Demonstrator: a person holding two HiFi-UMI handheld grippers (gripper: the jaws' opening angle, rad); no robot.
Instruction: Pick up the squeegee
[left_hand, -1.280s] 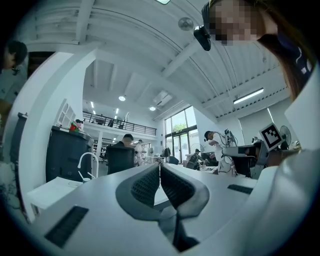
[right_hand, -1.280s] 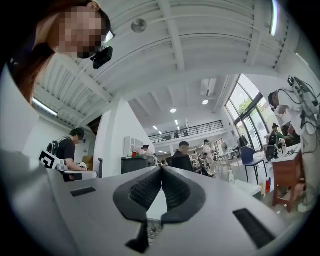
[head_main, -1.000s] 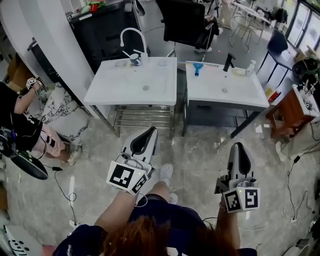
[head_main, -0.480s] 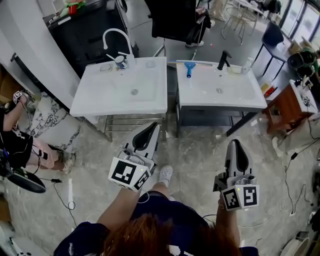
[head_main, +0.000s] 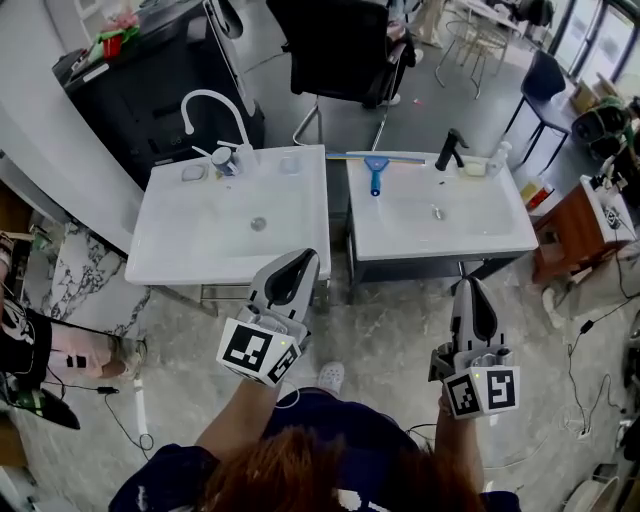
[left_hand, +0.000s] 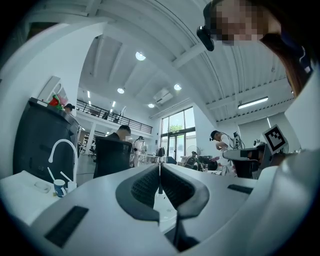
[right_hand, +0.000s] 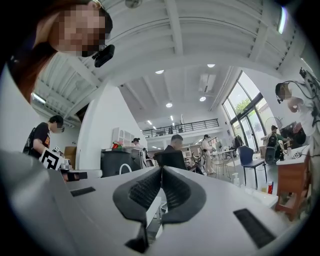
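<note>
A squeegee (head_main: 376, 165) with a blue handle and a long pale blade lies at the back left of the right-hand white sink (head_main: 500, 230). Both grippers are held out level over the floor, short of the sinks. My left gripper (head_main: 303, 262) is shut with nothing in it, its tip close to the front edge of the left sink (head_main: 170, 250). My right gripper (head_main: 471, 289) is shut and holds nothing, just in front of the right sink. In each gripper view the dark ribbed pads (left_hand: 150, 186) (right_hand: 150, 187) meet with no gap.
A white curved tap (head_main: 207, 108) and a small cup (head_main: 226, 158) stand at the back of the left sink; a black tap (head_main: 450, 148) and a bottle (head_main: 499, 155) at the back of the right one. Behind are a black cabinet (head_main: 130, 90) and a black chair (head_main: 345, 45). A brown stand (head_main: 575, 235) is at the right.
Both sinks have drawn nearer and lower in the head view as both grippers travelled forward toward them. Both grippers have stayed shut.
</note>
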